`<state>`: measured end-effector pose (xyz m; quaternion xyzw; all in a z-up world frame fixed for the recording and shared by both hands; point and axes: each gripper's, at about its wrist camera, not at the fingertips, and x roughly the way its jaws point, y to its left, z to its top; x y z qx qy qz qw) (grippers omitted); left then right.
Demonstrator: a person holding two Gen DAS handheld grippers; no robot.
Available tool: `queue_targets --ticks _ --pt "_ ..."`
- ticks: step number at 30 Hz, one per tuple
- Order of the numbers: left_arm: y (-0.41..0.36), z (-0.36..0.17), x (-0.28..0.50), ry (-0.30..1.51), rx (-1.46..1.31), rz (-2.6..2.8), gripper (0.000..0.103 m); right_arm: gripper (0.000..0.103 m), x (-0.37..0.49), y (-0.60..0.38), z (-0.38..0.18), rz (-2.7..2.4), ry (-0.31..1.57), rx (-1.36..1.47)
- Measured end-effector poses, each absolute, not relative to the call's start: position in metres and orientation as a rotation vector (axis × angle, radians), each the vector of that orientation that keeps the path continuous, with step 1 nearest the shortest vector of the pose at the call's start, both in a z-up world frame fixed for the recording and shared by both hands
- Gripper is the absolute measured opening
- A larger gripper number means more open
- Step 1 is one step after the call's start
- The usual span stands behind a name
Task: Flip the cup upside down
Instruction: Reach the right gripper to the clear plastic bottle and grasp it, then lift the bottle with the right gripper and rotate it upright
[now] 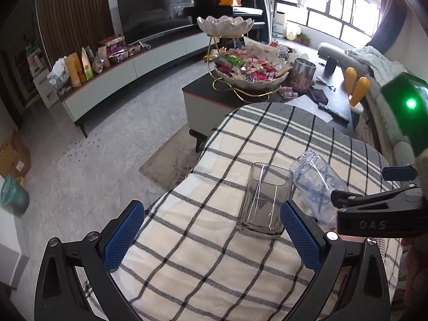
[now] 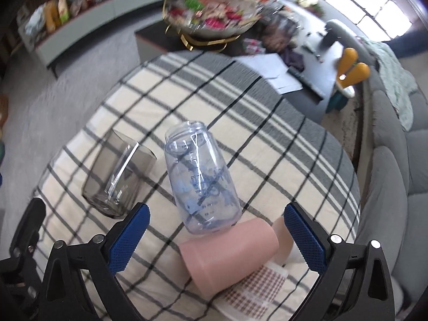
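A smoky grey glass cup point(image 1: 263, 200) point(image 2: 120, 172) stands upright on the checked tablecloth point(image 1: 203, 254). A clear blue-printed plastic cup point(image 2: 202, 179) point(image 1: 315, 184) stands mouth up, tilted, to its right. A pink cup point(image 2: 230, 254) lies on its side in front of it, partly over a checked white thing point(image 2: 254, 291). My left gripper point(image 1: 211, 238) is open and empty, its right finger close to the glass cup's base. My right gripper point(image 2: 214, 238) is open and empty, above the pink cup and just short of the blue cup.
The round table's edge point(image 1: 187, 171) drops to the floor on the left. Behind stands a coffee table point(image 1: 214, 99) with a tiered snack bowl point(image 1: 251, 72), a jar and papers. A grey sofa point(image 2: 388, 174) runs along the right. A TV cabinet point(image 1: 120, 72) lines the far wall.
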<state>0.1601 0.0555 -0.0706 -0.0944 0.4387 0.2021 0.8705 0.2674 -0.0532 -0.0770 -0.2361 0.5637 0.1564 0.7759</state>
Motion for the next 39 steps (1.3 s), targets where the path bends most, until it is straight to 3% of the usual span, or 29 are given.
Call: queue_targets --ticks 7,21,30,39 --pt "0.054 -0.091 0.183 0.969 -0.199 0.393 0.103 0.099 0.291 -0.040 -0.110 0.381 1.328 -0.602" --pt "0.053 -0.114 0.203 1.045 -0.194 0.328 0.103 0.075 0.313 -0.030 -0.150 0.437 1.438 -0.560" --pt "0.055 -0.110 0.198 1.033 -0.198 0.324 0.103 0.074 0.315 -0.033 -0.143 0.437 1.396 -0.519" --pt "0.076 -0.070 0.167 0.950 -0.208 0.302 0.103 0.074 0.286 -0.045 -0.082 0.356 1.311 -0.333"
